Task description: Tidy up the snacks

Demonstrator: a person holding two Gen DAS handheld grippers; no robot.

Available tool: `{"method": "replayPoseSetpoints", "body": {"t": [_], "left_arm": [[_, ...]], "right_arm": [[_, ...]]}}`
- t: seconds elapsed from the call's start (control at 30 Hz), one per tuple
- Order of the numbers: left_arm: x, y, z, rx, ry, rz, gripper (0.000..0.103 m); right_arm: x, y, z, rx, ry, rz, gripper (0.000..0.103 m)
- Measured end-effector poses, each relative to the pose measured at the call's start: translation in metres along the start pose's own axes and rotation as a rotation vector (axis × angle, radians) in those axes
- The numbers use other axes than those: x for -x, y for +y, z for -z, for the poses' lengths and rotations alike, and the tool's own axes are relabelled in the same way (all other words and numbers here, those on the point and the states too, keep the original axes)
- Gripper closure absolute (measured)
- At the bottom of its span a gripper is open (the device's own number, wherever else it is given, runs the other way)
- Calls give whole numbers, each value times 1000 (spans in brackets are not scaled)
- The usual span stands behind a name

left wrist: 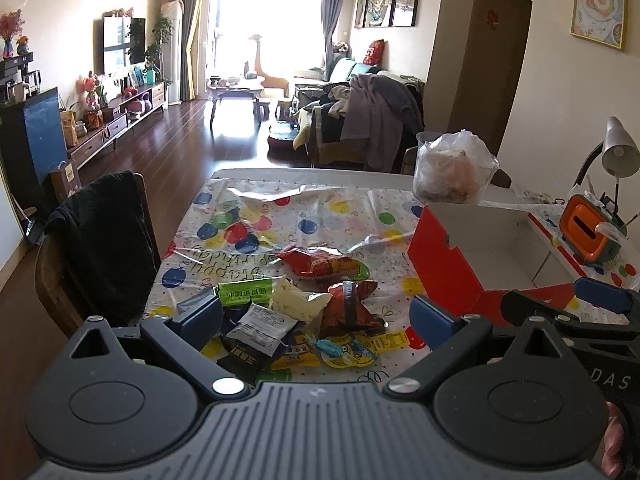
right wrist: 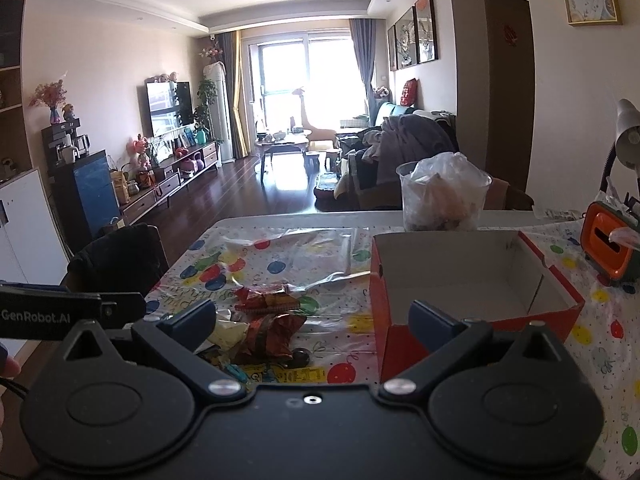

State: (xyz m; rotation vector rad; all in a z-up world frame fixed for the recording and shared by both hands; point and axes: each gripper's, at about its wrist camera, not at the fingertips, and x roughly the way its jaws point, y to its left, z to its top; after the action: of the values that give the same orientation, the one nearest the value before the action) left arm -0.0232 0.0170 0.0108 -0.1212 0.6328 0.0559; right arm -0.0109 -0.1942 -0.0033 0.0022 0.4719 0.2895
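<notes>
A pile of snack packets lies on the balloon-print tablecloth: a red bag (left wrist: 318,262), a brown-red bag (left wrist: 352,306), a green bar (left wrist: 244,292), a cream packet (left wrist: 296,302) and small yellow packets (left wrist: 352,350). An open red box (left wrist: 448,268) with a white inside stands to the right; it also shows in the right wrist view (right wrist: 400,344). My left gripper (left wrist: 316,314) is open and empty just above the pile. My right gripper (right wrist: 312,320) is open and empty, between the brown-red bag (right wrist: 272,334) and the box.
A clear plastic cup (left wrist: 452,176) with a bag in it stands behind the box. An orange device (left wrist: 584,236) and a desk lamp (left wrist: 618,148) are at the right. A chair draped in black cloth (left wrist: 104,240) stands at the table's left edge.
</notes>
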Motion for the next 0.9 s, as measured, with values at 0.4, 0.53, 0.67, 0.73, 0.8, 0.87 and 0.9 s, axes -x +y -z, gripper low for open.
{"method": "replayPoseSetpoints", "body": {"t": [0.4, 0.53, 0.67, 0.73, 0.8, 0.87, 0.9], "left_arm": [[-7, 10, -2, 24, 14, -20, 2], [-14, 13, -3, 35, 23, -22, 2], [-27, 16, -4, 40, 52, -41, 3], [-34, 19, -4, 48, 63, -49, 2], [-42, 24, -5, 56, 76, -62, 3], [-52, 31, -4, 66, 90, -71, 3], [-56, 34, -3, 64, 88, -79, 3]], "right_arm": [[-14, 5, -3, 11, -2, -30, 0], [-25, 6, -4, 15, 10, -48, 0], [-39, 7, -5, 22, 29, -69, 0], [-48, 7, -5, 32, 44, -80, 0], [-58, 6, -5, 40, 63, -93, 0], [-72, 4, -4, 46, 97, -122, 0], [-79, 4, -3, 53, 118, -135, 0]]}}
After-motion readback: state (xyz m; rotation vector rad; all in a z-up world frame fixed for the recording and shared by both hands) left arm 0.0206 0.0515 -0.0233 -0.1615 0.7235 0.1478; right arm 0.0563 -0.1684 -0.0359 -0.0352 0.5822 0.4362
